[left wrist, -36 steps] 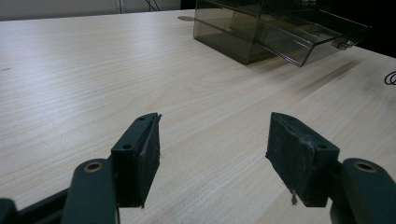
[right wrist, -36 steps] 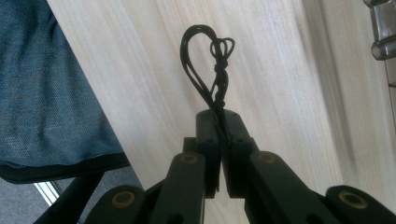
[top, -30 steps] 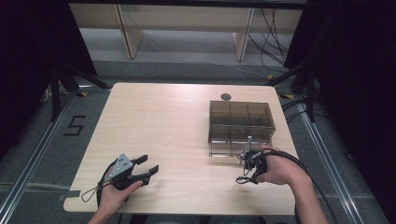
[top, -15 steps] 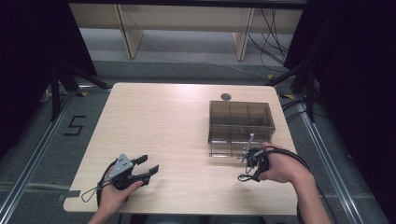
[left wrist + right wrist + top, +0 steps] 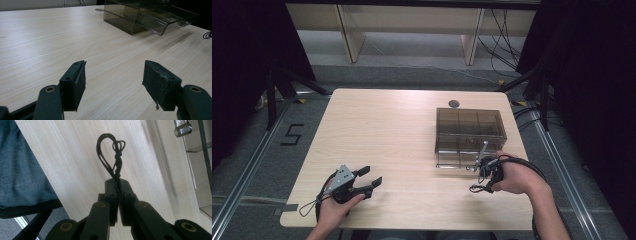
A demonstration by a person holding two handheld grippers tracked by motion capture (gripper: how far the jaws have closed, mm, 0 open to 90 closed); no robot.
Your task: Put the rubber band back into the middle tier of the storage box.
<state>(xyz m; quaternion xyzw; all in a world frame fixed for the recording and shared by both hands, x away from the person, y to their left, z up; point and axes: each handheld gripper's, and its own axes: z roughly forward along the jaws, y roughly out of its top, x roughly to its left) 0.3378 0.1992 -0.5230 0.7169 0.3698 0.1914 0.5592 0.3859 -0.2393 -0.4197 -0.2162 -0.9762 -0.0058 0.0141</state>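
High view puts the left claw (image 5: 373,176) spread and idle on the near surface (image 5: 402,135), the right claw (image 5: 476,187) pinching a looped black cord (image 5: 111,152) just before the smoky plastic box (image 5: 470,129), so stowing it likely remains.

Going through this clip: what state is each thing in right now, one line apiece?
Left hand-held gripper: open, nothing between its pads, low over the table.
Right hand-held gripper: shut on the black cord loop.
Smoky clear box: on the table, its near side hinged open.
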